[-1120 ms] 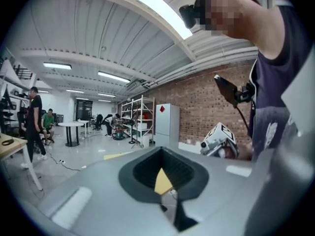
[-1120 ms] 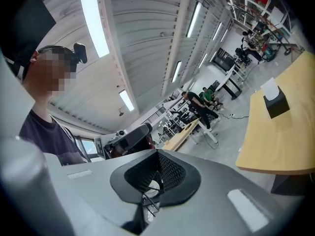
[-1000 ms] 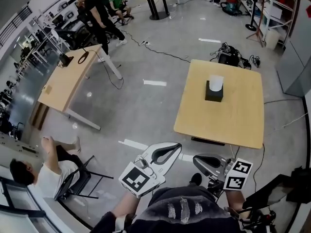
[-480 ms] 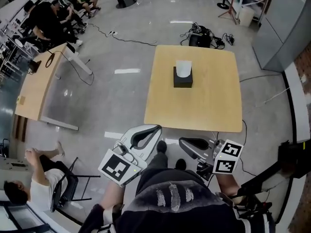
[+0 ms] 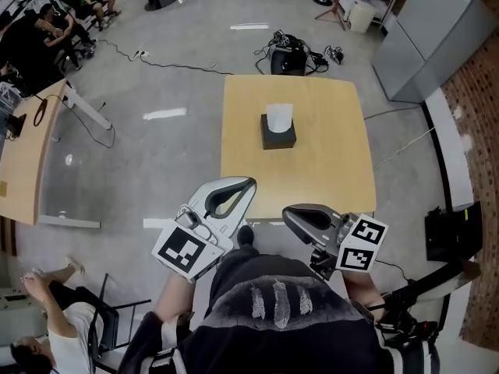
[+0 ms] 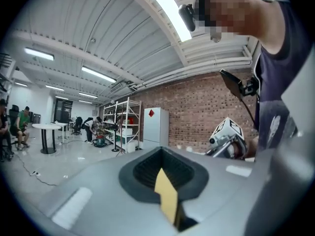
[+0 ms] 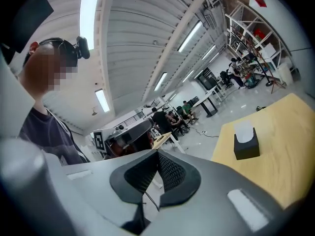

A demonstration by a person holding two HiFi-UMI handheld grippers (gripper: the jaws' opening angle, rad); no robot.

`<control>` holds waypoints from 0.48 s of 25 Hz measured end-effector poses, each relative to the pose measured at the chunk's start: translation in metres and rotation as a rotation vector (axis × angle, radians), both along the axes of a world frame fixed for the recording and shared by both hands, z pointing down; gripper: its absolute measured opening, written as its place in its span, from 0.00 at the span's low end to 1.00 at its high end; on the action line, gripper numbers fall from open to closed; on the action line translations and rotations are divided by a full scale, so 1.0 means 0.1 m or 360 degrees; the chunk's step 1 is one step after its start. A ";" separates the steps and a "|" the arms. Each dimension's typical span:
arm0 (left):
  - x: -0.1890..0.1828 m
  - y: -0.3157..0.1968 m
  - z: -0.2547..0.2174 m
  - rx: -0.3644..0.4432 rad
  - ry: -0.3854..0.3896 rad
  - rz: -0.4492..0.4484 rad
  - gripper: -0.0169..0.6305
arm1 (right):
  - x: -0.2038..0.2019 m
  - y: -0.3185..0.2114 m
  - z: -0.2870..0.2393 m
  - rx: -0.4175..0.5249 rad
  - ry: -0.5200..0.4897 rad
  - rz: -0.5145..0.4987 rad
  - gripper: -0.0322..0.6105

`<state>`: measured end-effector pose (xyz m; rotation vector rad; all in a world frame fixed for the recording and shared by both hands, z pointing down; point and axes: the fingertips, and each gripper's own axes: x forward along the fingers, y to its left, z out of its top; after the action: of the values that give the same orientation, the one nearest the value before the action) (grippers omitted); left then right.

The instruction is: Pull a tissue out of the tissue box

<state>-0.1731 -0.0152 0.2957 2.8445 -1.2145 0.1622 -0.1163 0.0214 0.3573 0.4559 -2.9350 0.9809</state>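
A black tissue box (image 5: 278, 136) with a white tissue (image 5: 278, 115) sticking up stands near the far middle of a light wooden table (image 5: 327, 178). Both grippers are held close to my body, short of the table's near edge. My left gripper (image 5: 245, 185) is shut with nothing in it, and so is my right gripper (image 5: 290, 213). In the right gripper view the shut gripper (image 7: 157, 155) points past the table (image 7: 288, 156), with the box (image 7: 246, 145) off to the right. The left gripper view shows that shut gripper (image 6: 161, 152) aimed at the room, and the box is out of sight.
A second wooden desk (image 5: 19, 154) stands far left, with people seated beyond it (image 5: 54, 22). Cables and gear (image 5: 290, 53) lie on the floor behind the table. A grey cabinet (image 5: 437, 29) is at upper right, a black stand (image 5: 452, 232) at right. Someone sits low left (image 5: 47, 326).
I have walked toward the table: it and the tissue box have slid left and nearer in the head view. Both grippers travelled along with me, still shut and held low.
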 end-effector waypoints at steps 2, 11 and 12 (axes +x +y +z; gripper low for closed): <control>-0.17 -0.12 -0.03 0.0014 0.0018 0.0022 0.03 | -0.17 -0.10 -0.01 0.0000 0.0042 0.0037 0.05; -0.65 -0.54 0.05 -0.0001 0.0093 0.0103 0.03 | -0.71 -0.40 -0.01 0.0018 0.0158 0.0135 0.05; -0.64 -0.61 0.05 -0.0008 0.0101 0.0110 0.03 | -0.68 -0.46 0.01 0.0005 0.0167 0.0154 0.05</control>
<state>-0.2368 -0.0759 0.3008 2.8654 -1.1034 0.0765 -0.1845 -0.0249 0.3580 0.6342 -2.8454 0.9307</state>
